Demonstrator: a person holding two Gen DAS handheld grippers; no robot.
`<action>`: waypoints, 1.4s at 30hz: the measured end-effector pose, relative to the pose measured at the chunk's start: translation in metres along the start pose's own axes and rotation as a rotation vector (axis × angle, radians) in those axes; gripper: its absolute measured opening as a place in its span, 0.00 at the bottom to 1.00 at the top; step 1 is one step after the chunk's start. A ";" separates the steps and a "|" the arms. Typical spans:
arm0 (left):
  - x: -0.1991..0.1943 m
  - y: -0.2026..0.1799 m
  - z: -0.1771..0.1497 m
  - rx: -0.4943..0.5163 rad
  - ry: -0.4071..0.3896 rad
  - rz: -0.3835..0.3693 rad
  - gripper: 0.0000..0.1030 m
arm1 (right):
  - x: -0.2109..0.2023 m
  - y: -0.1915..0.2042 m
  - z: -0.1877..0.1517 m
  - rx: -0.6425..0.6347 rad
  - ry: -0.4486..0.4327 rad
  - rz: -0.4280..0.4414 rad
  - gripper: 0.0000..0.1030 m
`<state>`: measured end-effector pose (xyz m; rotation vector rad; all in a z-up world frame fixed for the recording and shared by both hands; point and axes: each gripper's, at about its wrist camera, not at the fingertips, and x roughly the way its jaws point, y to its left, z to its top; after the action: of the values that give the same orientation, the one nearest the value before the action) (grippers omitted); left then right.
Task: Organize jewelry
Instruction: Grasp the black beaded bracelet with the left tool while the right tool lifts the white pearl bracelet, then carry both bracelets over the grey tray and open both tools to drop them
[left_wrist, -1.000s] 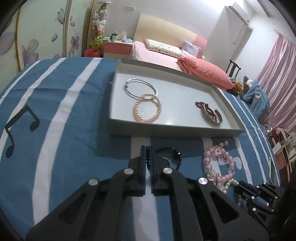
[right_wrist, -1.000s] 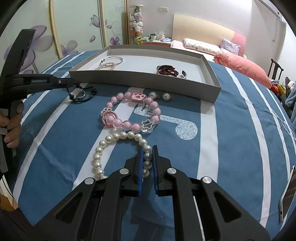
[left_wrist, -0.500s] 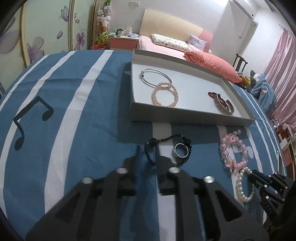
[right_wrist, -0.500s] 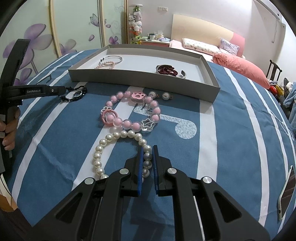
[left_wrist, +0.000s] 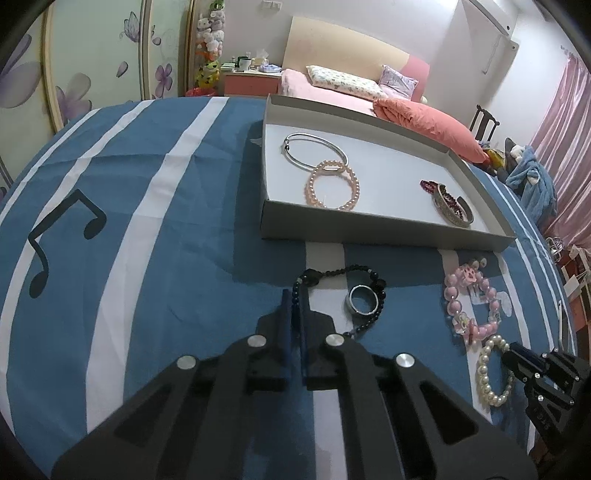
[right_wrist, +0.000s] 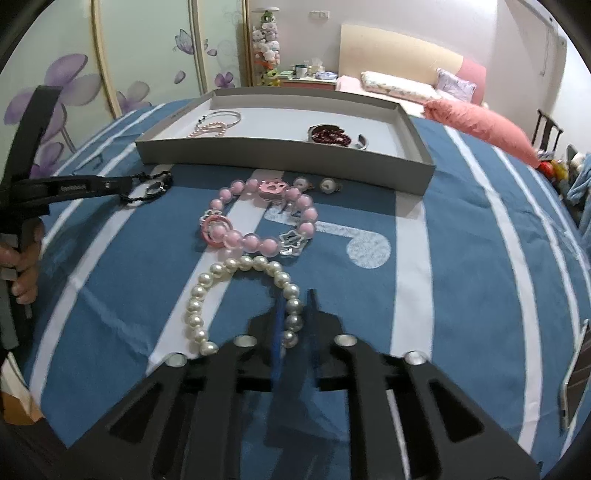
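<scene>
1. The left hand-held gripper (left_wrist: 293, 306) is closed on the black beaded bracelet (left_wrist: 345, 291), pinching a strand of dark beads between its blue-lined fingers.
2. The rest of that bracelet loops away to the right of the fingertips on the blue-and-white striped cloth of the table (left_wrist: 147, 236), and a silver metal ring (left_wrist: 361, 300) lies inside the loop.
3. The right hand-held gripper (right_wrist: 295, 306) is closed on the white pearl bracelet (right_wrist: 236, 288), with the pearls of its right side between the fingers.
4. The pearl loop curves out to the far left of that gripper and lies flat on the cloth.
5. Just beyond the pearls lies a pink bead bracelet with a paw charm and a clear star (right_wrist: 258, 218), touching or nearly touching them.
6. Farther off stands a shallow grey cardboard tray (left_wrist: 369, 230), its near wall close beyond the black bracelet.
7. In the tray, a thin silver bangle (left_wrist: 314, 149) and a pale pink pearl bracelet (left_wrist: 332, 184) overlap at the left.
8. A dark red bead bracelet (left_wrist: 430, 184) and a metal cuff (left_wrist: 452, 206) lie together at the right.
9. In the right wrist view, a person's hand (right_wrist: 24, 269) holds the left tool's handle at the left edge.
</scene>
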<state>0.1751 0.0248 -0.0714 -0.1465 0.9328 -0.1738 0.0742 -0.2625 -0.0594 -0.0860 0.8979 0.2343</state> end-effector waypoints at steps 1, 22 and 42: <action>-0.002 0.000 0.000 -0.002 -0.008 -0.006 0.04 | 0.000 -0.001 0.000 0.005 -0.001 0.001 0.10; -0.056 -0.045 0.016 0.089 -0.239 -0.159 0.04 | -0.047 0.009 0.036 0.112 -0.269 0.187 0.10; -0.093 -0.055 0.015 0.093 -0.410 -0.036 0.04 | -0.068 0.005 0.062 0.170 -0.450 0.117 0.10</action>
<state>0.1278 -0.0084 0.0212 -0.1074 0.5127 -0.2106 0.0796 -0.2581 0.0328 0.1732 0.4715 0.2717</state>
